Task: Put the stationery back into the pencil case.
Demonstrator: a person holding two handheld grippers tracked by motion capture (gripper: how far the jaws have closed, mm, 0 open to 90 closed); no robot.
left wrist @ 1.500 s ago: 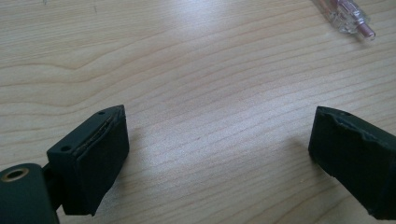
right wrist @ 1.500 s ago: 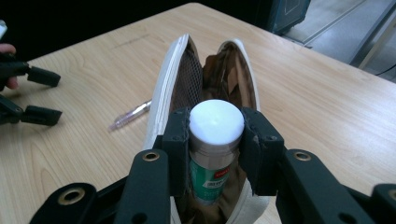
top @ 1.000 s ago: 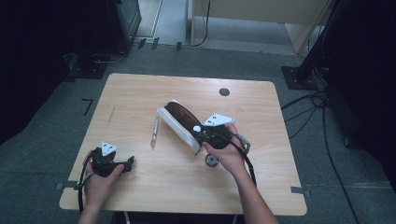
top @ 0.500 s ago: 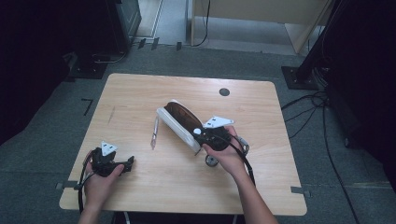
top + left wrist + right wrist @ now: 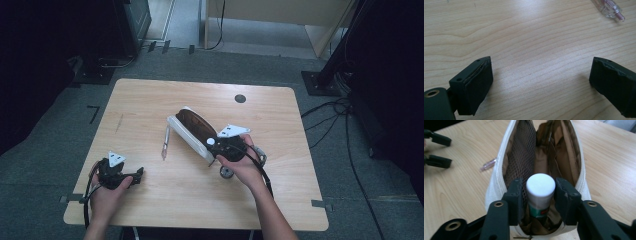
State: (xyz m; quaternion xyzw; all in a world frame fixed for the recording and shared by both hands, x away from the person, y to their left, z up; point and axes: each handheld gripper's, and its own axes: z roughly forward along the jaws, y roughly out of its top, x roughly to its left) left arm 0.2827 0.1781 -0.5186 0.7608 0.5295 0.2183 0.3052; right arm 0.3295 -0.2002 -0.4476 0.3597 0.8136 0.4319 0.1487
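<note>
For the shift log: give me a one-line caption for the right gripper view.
Right gripper lowering a white-capped tube into the open white pouch, jaws just easing apart.

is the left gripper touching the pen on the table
Apart. The left gripper view shows the left gripper open over bare wood, the pen lying well beyond it.

A pale wooden table (image 5: 150, 100) with rounded corners and a small dark round cap (image 5: 240, 98) near its far edge stands on grey carpet (image 5: 60, 165) — dim room, black stands (image 5: 320, 80) and trailing cables (image 5: 330, 120) at the right (a light wooden cabinet (image 5: 280, 12) behind).
</note>
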